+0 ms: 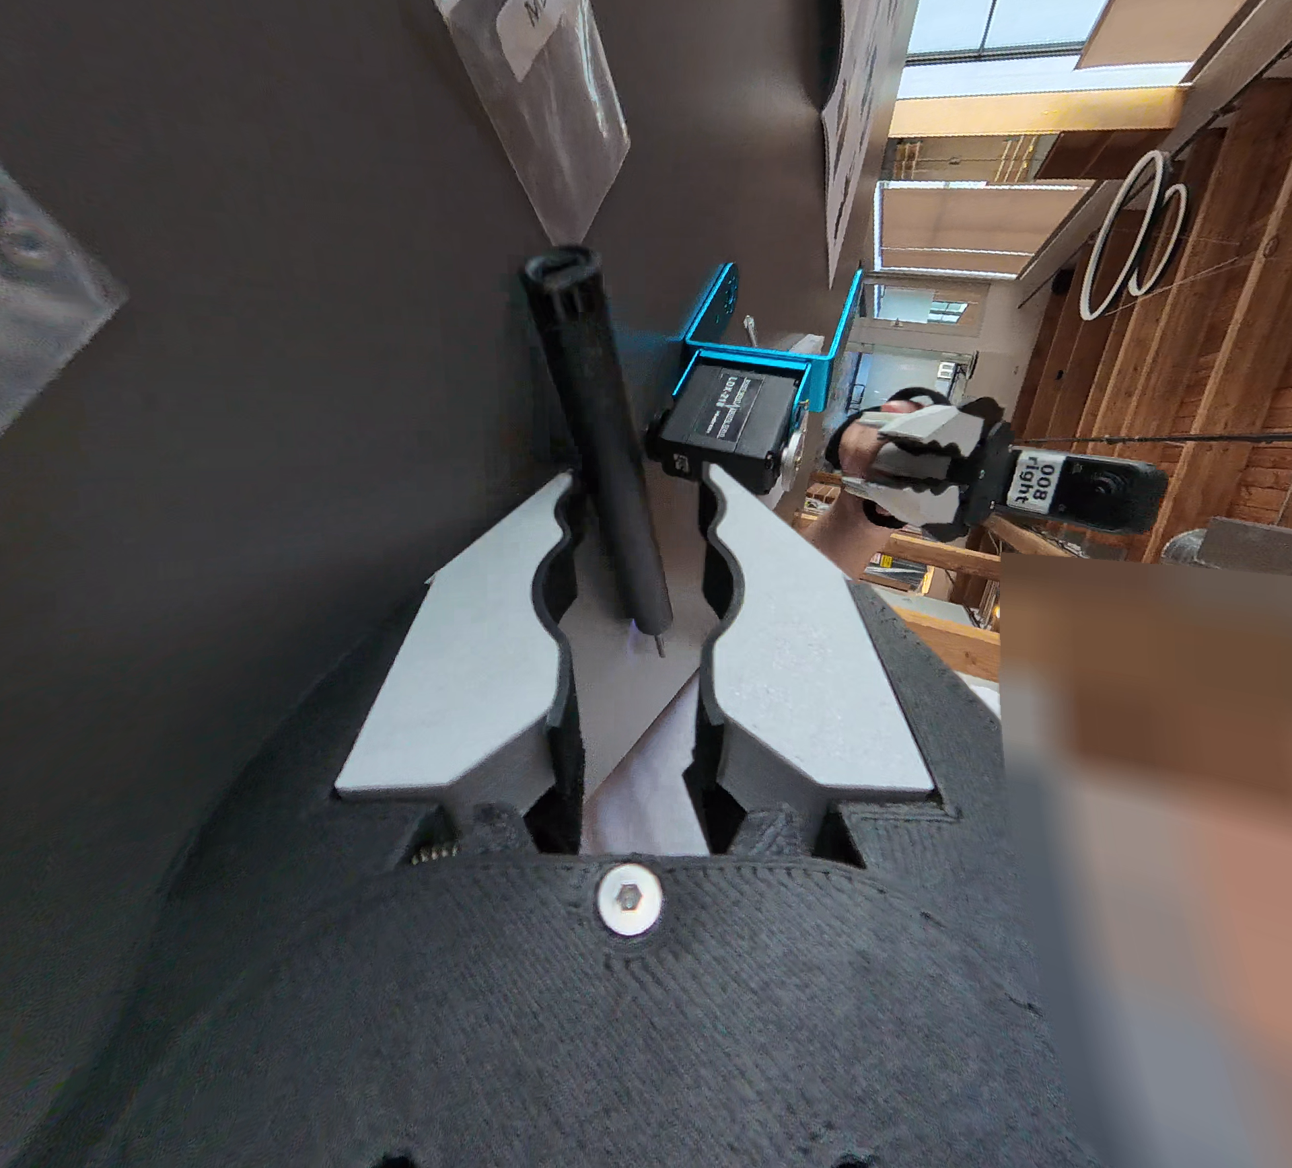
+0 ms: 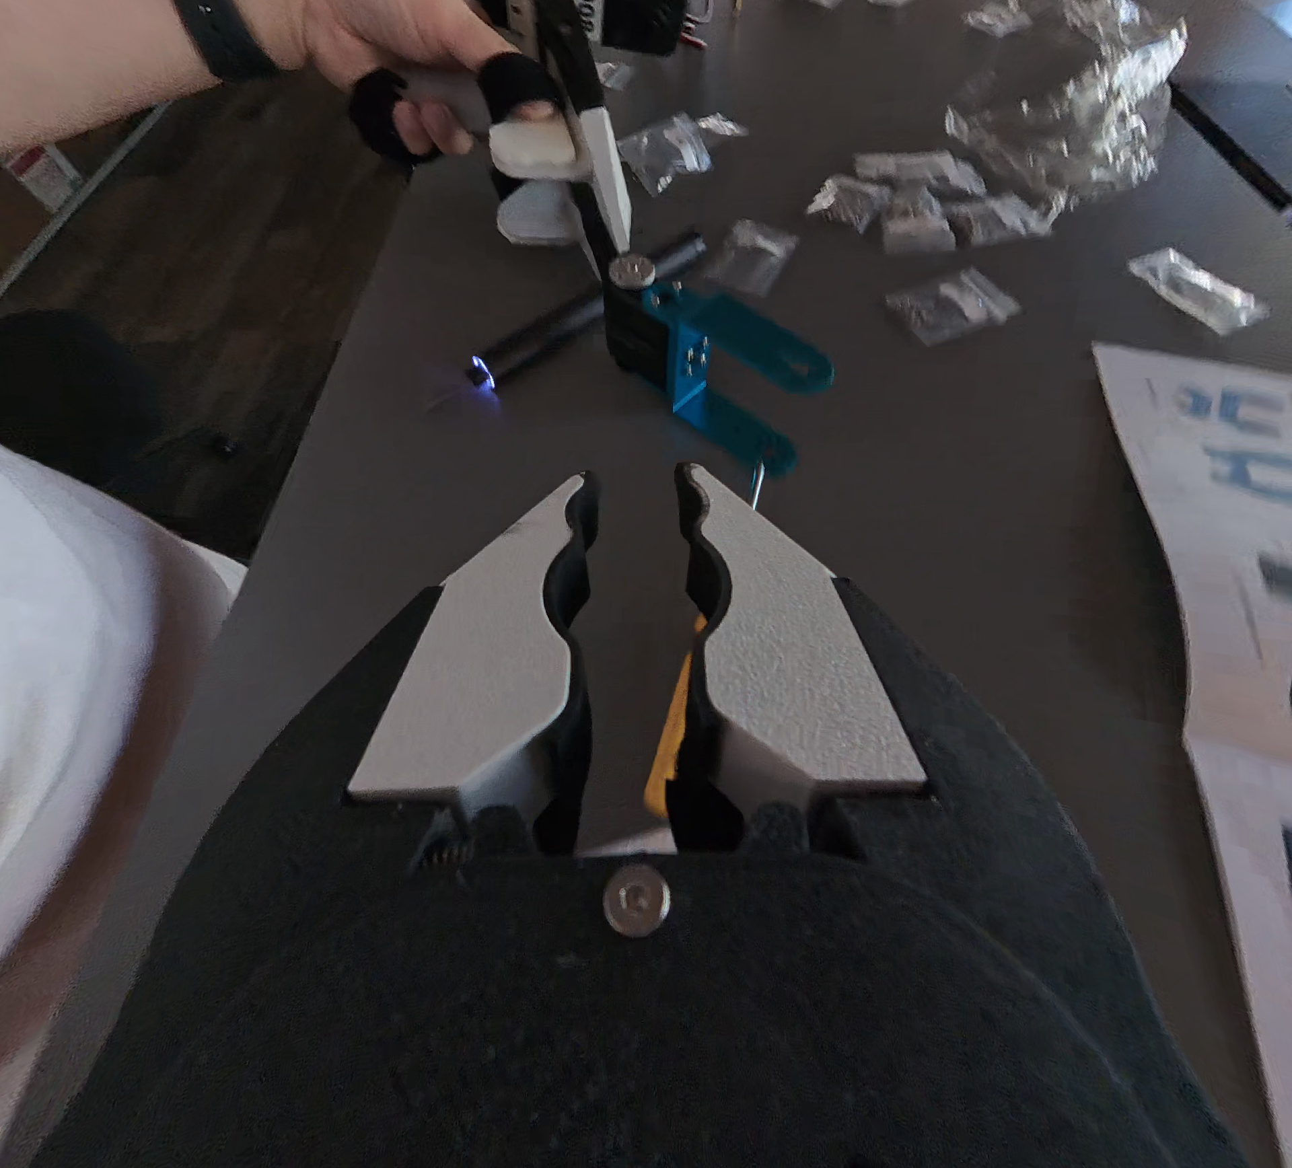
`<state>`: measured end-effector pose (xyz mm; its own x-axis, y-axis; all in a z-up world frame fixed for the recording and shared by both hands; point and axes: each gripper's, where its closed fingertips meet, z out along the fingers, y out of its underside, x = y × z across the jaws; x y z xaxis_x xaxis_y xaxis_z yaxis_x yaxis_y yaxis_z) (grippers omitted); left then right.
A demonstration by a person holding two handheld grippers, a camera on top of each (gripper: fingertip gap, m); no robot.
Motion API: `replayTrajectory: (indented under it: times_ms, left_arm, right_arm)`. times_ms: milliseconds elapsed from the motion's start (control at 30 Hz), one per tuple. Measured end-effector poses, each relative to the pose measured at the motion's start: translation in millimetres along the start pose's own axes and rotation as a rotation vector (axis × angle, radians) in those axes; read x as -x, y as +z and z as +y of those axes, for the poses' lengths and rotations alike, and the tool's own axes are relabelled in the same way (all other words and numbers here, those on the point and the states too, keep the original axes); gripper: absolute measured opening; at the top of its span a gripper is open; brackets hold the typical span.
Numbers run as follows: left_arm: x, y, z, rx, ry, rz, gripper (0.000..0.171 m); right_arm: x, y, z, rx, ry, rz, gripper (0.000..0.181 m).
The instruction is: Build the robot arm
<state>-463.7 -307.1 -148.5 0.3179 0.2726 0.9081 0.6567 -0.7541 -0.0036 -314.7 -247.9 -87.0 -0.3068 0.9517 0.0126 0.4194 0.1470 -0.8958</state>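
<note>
Both pairs of tongs are out over the dark grey table (image 2: 909, 505), and neither has hold of anything. In the left wrist view the left gripper (image 1: 640, 488) stands released, its grey fingers (image 1: 482, 631) parted around a black electric screwdriver (image 1: 594, 435) that lies on the table in the gap between them without touching either one, bit end toward the camera. Just right of it, at frame centre, sits a black servo motor (image 1: 727, 425) bolted into a blue metal bracket (image 1: 762, 323). A clear zip bag (image 1: 531, 58) with a white label lies at the top of that frame, and the right gripper shows farther off at mid right, in a person's hand. In the right wrist view the right gripper (image 2: 636, 481) hovers with its jaws apart and bare tabletop between them, the bracket's nearest arm just beyond its right tip. A small glow shows at the screwdriver's bit end, left of centre. The person's left hand (image 2: 335, 2) brings the other gripper down at upper centre, its tips right by the servo's round metal horn (image 2: 631, 270). Small clear parts bags (image 2: 916, 205) are scattered across the upper right, and a printed sheet (image 2: 1223, 575) lies along the right edge.
</note>
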Motion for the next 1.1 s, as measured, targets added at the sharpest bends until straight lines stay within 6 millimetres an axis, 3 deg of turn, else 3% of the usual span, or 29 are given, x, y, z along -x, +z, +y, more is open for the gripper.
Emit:
replayTrajectory:
  times_ms: [133,267,333,400,500,567,700,800,1000,1100]
  left_arm:
    - [-3.3,-0.3,-2.7,-0.012,0.004,0.051,0.027]
    - [-10.2,-13.7,-10.3,-0.133,0.101,0.058,0.02]
    - [-11.2,-21.5,-13.4,-0.197,0.277,-0.061,0.025]
    - [-28.5,-19.9,-12.6,-0.227,0.556,-0.141,0.033]
    - [-64.7,-1.1,0.4,-0.226,0.91,-0.131,0.048]
    - [-73.6,13.8,7.0,-0.195,1.063,-0.14,0.052]
    - [-59.5,38.1,5.8,-0.073,1.162,-0.214,0.057]
    - [-50.2,49.5,1.8,-0.034,1.18,-0.224,0.047]
    - [-41.4,55.7,0.7,-0.001,1.203,-0.237,0.026]
    - [-40.5,53.5,-2.3,-0.013,1.199,-0.243,0.026]
  right_arm:
    - [-9.5,32.6,-20.5,-0.011,-0.137,-0.022,0.028]
    - [-16.7,57.8,-33.9,0.014,-0.26,-0.076,0.049]
    - [-18.6,69.9,-30.8,0.072,-0.359,-0.108,0.051]
    - [-21.5,82.9,-24.5,0.137,-0.458,-0.133,0.051]
    - [-23.0,98.8,-14.6,0.238,-0.538,-0.189,0.051]
    - [-23.7,104.0,-9.3,0.295,-0.562,-0.226,0.051]
    - [-24.1,106.2,-7.1,0.334,-0.53,-0.273,0.049]
    - [-23.7,105.4,-9.1,0.32,-0.483,-0.294,0.043]
    - [-26.7,104.1,-6.9,0.322,-0.437,-0.301,0.032]
    - [-27.5,103.3,-7.8,0.314,-0.406,-0.311,0.028]
